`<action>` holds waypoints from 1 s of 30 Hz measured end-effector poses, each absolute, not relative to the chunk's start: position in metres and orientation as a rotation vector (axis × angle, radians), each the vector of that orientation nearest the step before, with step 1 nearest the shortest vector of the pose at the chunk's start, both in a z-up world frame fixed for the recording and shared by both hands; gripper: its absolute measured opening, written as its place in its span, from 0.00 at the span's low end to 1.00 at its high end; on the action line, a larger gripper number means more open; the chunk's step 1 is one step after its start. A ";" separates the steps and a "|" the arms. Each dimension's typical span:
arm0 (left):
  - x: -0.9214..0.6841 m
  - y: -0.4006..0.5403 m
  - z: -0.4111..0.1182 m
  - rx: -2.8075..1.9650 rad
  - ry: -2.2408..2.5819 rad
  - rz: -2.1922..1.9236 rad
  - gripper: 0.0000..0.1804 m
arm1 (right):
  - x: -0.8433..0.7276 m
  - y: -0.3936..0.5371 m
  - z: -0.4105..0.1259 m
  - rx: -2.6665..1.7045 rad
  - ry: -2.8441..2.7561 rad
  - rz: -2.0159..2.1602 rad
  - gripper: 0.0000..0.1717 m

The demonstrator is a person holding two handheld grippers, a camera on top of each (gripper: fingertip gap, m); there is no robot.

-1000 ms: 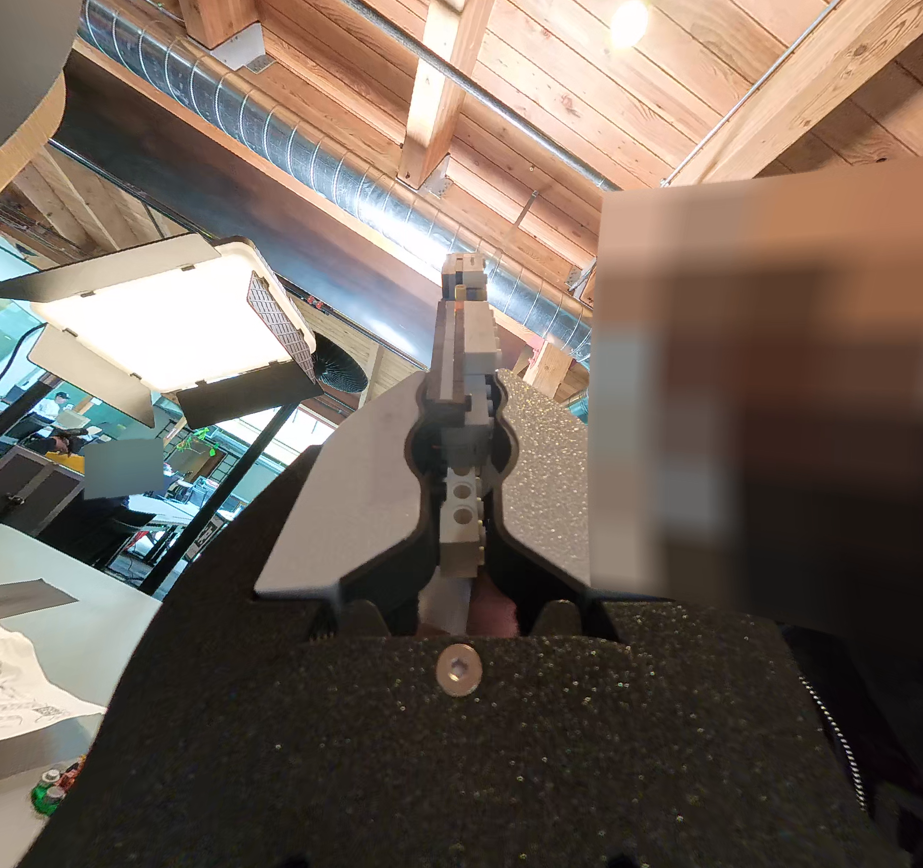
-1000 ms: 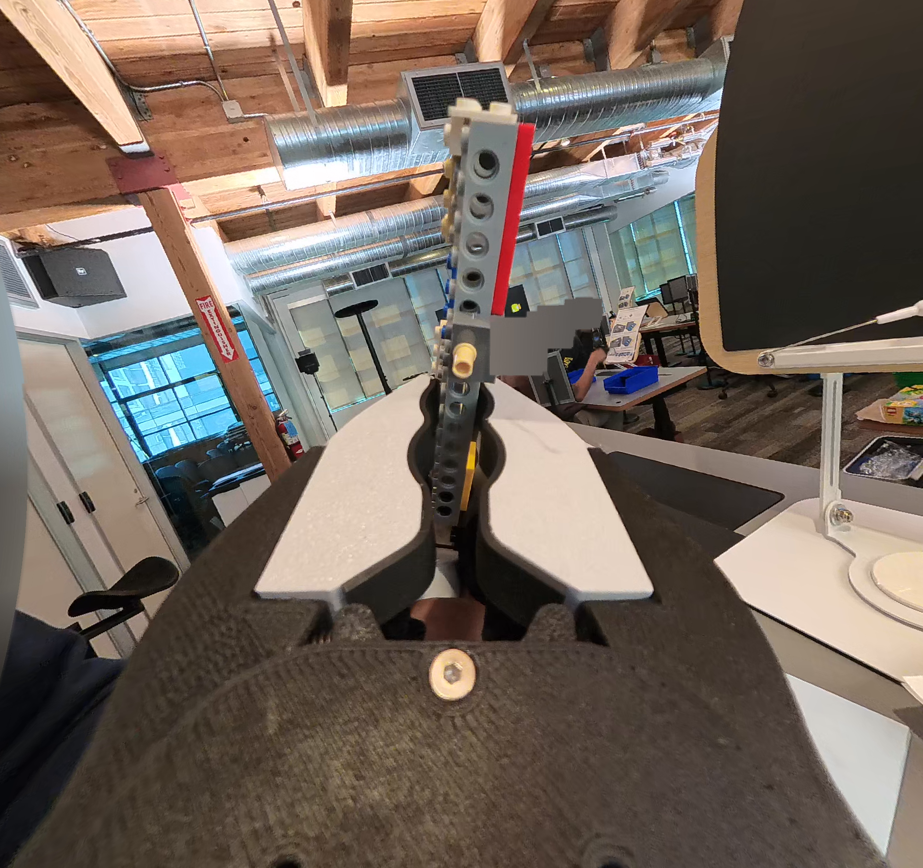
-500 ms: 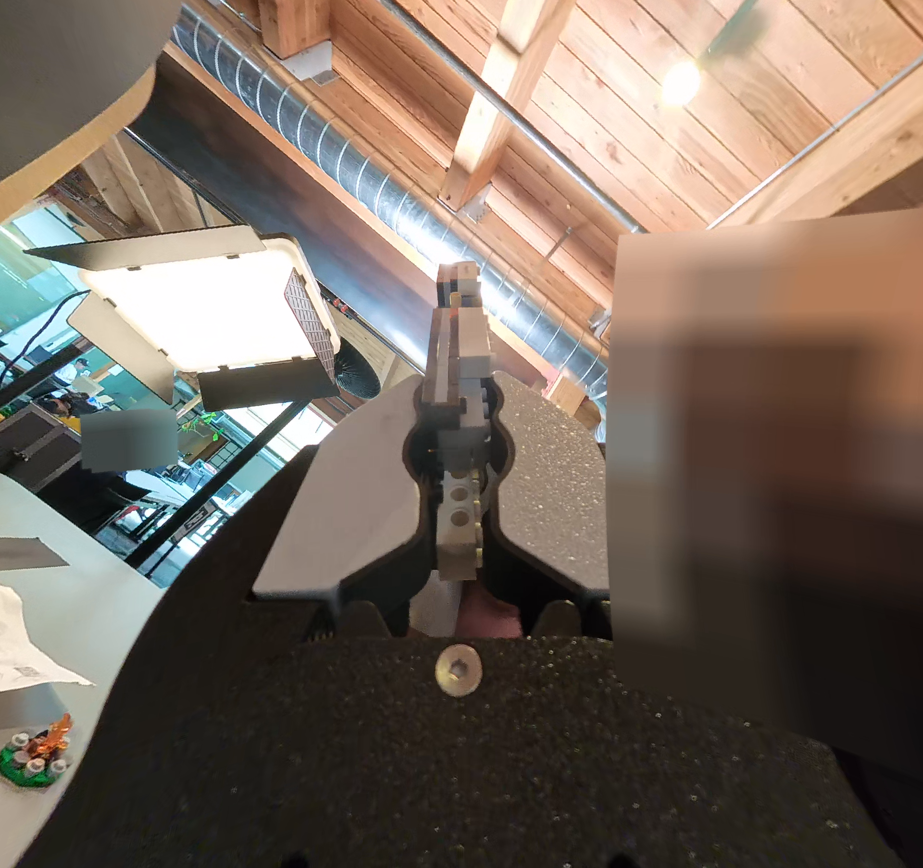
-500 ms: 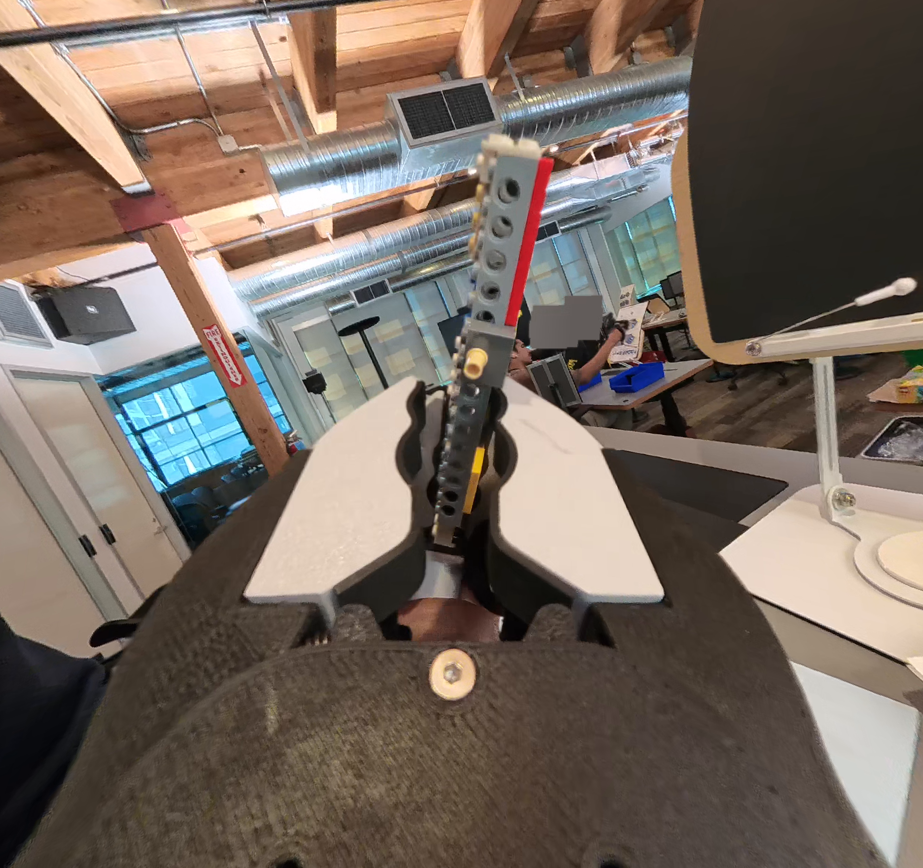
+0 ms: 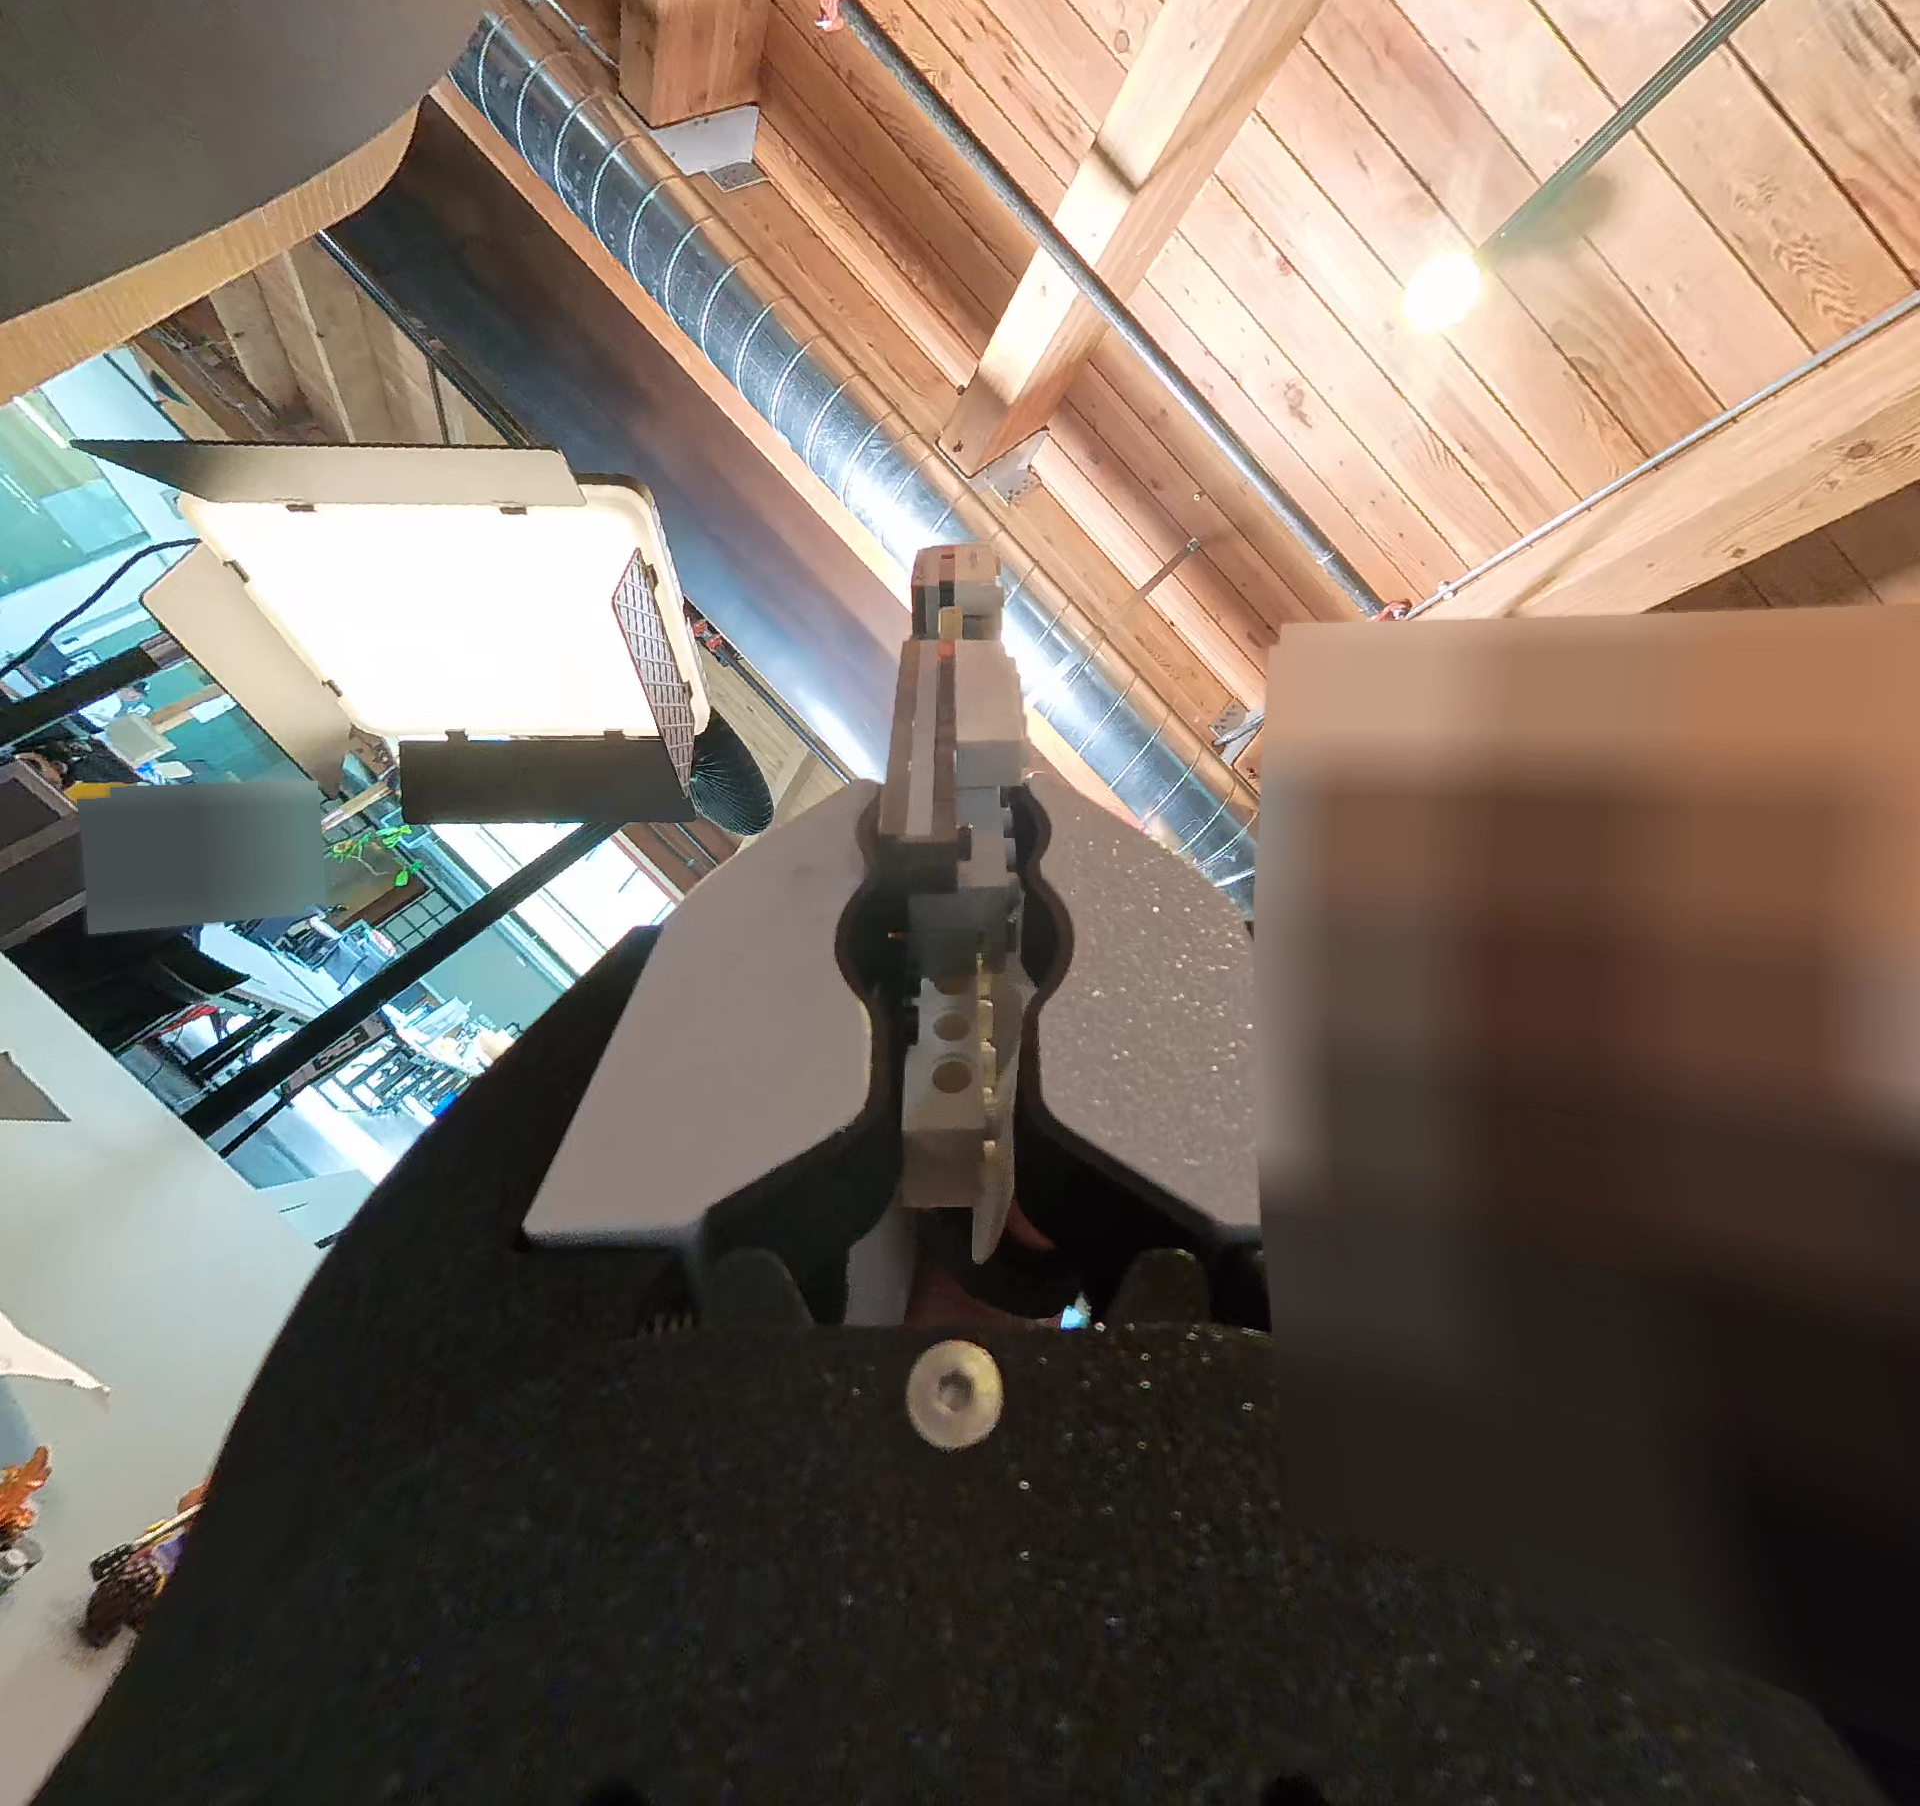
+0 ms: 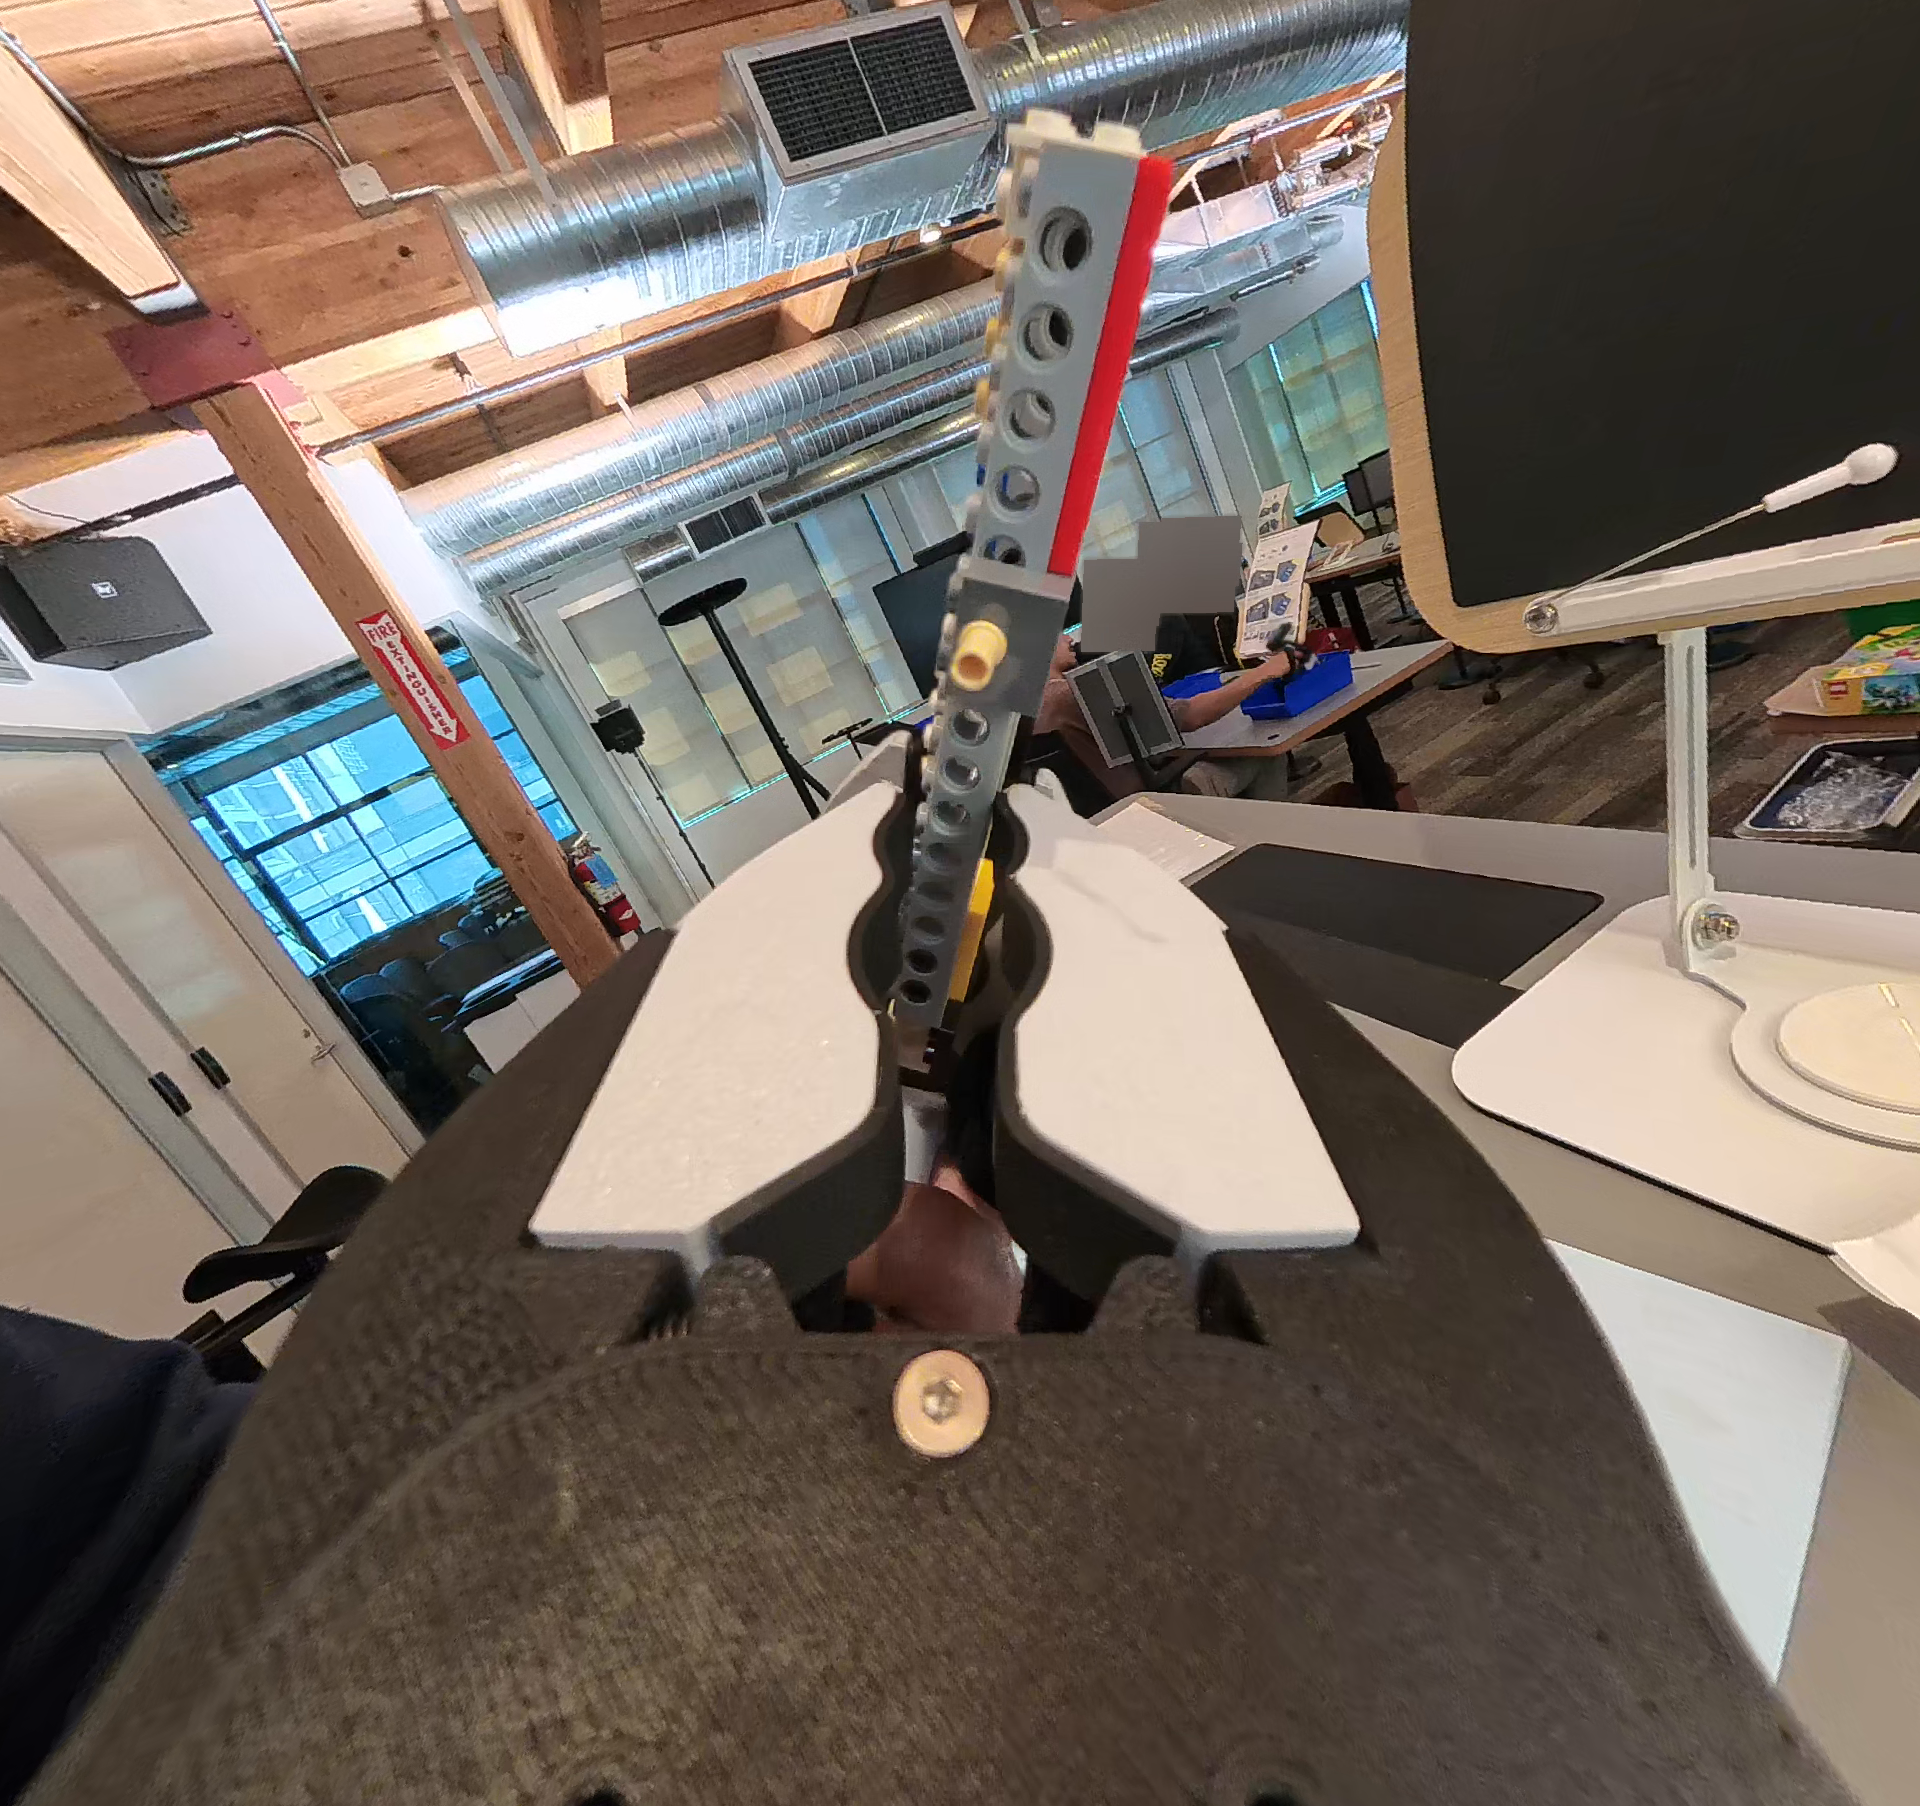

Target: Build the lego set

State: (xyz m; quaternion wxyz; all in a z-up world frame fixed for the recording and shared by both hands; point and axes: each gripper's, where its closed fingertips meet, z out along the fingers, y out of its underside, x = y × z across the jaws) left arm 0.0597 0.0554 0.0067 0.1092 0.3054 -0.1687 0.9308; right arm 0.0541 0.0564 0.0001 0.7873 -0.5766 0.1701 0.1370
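Observation:
My left gripper (image 5: 948, 821) points up at the ceiling and is shut on a grey and white brick assembly (image 5: 951, 769). The assembly stands up between the pads, with a white holed brick (image 5: 945, 1070) low in the grasp. My right gripper (image 6: 961, 800) is raised too and is shut on a long grey beam with holes (image 6: 1023, 509). The beam carries a red strip (image 6: 1107, 354) on its right side, a tan peg (image 6: 979, 660) on its face and a yellow piece (image 6: 971, 915) low down. It leans a little to the right.
A lit panel lamp (image 5: 416, 603) on a black stand is at the left in the left wrist view. A grey table (image 5: 94, 1237) bears small brick pieces (image 5: 21, 1538). In the right wrist view a black board (image 6: 1662, 229) on a white stand (image 6: 1683, 1029) is at the right. Both grippers' tips are close together, under 4 cm apart.
Both grippers tilted and shifted a little. The right jaws eased apart around the beam half a second ago and have closed on it again; the beam now leans more to the right.

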 end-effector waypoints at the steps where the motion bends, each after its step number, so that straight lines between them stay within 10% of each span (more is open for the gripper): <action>1: 0.060 0.055 0.007 0.906 -0.509 2.734 0.12 | 0.055 0.056 0.000 -1.237 0.374 0.303 0.08; 30: 0.054 0.047 0.010 0.939 -0.839 2.871 0.11 | 0.058 0.042 0.016 -1.133 0.349 0.285 0.14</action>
